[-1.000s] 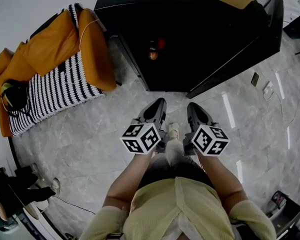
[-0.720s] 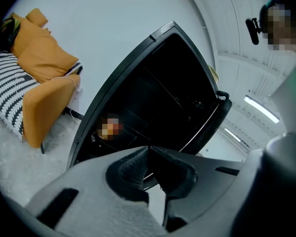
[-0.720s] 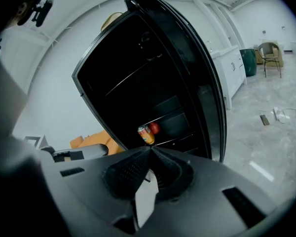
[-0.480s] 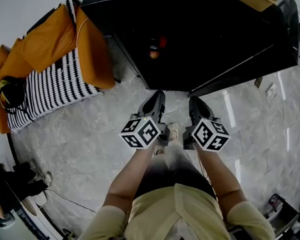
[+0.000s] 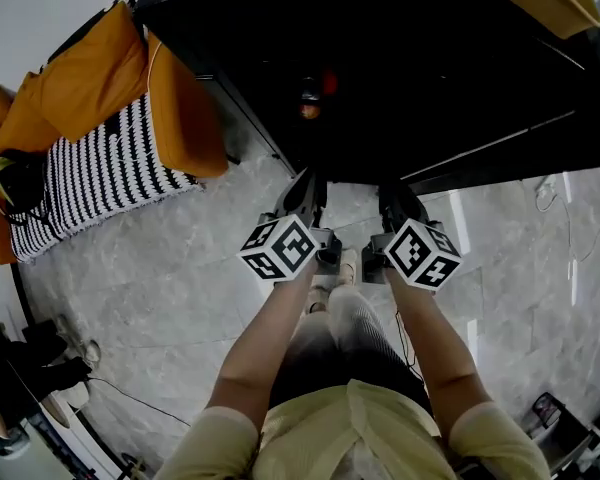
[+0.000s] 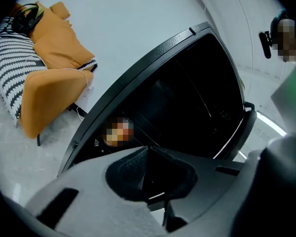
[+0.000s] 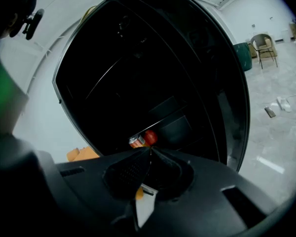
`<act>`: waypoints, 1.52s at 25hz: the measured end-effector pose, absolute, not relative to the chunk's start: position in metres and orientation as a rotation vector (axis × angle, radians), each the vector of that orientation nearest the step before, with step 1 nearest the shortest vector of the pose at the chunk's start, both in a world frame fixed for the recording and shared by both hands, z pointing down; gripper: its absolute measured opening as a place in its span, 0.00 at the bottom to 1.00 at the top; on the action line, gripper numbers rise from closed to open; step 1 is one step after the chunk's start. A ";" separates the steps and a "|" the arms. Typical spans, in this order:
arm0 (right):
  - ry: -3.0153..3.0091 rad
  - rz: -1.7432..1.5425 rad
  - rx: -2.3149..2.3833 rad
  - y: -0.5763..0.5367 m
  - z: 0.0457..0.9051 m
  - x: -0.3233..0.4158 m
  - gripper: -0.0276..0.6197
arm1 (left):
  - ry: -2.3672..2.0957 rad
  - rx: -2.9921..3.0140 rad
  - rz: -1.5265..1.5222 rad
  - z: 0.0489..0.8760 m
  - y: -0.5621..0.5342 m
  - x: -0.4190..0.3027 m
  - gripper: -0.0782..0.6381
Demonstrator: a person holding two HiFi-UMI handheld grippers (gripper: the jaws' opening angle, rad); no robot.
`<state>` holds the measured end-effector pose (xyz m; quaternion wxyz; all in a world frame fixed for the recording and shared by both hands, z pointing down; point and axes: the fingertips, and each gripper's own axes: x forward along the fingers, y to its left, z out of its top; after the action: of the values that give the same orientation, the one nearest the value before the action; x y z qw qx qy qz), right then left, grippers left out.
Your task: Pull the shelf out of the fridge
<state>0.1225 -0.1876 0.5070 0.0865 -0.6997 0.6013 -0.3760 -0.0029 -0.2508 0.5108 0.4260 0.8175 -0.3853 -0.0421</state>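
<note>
Here, at the frame's bottom, the person's forearms (image 5: 260, 343) reach up to the left gripper (image 5: 305, 180) and right gripper (image 5: 393, 193), side by side at centre. Both are clenched, with nothing between the jaws. Beneath them spreads a glossy grey marble floor (image 5: 150, 278), light-streaked at right. Just past the tips stands the open black fridge (image 5: 450, 78), filling the upper middle and right. A can (image 7: 137, 141) and a red item (image 7: 151, 137) sit low inside; the shelf cannot be made out in the dark interior. At upper left, an orange sofa (image 5: 180, 108) with a striped throw (image 5: 100, 173) stands by a white wall (image 5: 30, 28).
</note>
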 end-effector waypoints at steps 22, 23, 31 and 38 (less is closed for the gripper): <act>1.613 -1.085 -2.014 -0.255 0.532 0.155 0.09 | -0.984 2.149 -0.164 0.524 -0.318 0.044 0.15; 1.602 -1.081 -2.012 -0.257 0.532 0.157 0.09 | -0.982 2.146 -0.164 0.525 -0.320 0.046 0.15; 1.555 -1.047 -1.999 -0.270 0.532 0.172 0.09 | -0.998 2.127 -0.186 0.530 -0.336 0.054 0.15; 1.519 -1.011 -1.999 -0.281 0.530 0.180 0.09 | -0.958 2.057 -0.245 0.536 -0.345 0.060 0.27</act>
<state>0.1801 -0.2806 0.5297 0.2157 -0.7213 0.5480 -0.3645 0.0604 -0.3454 0.5358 0.4164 0.8195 -0.3815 -0.0975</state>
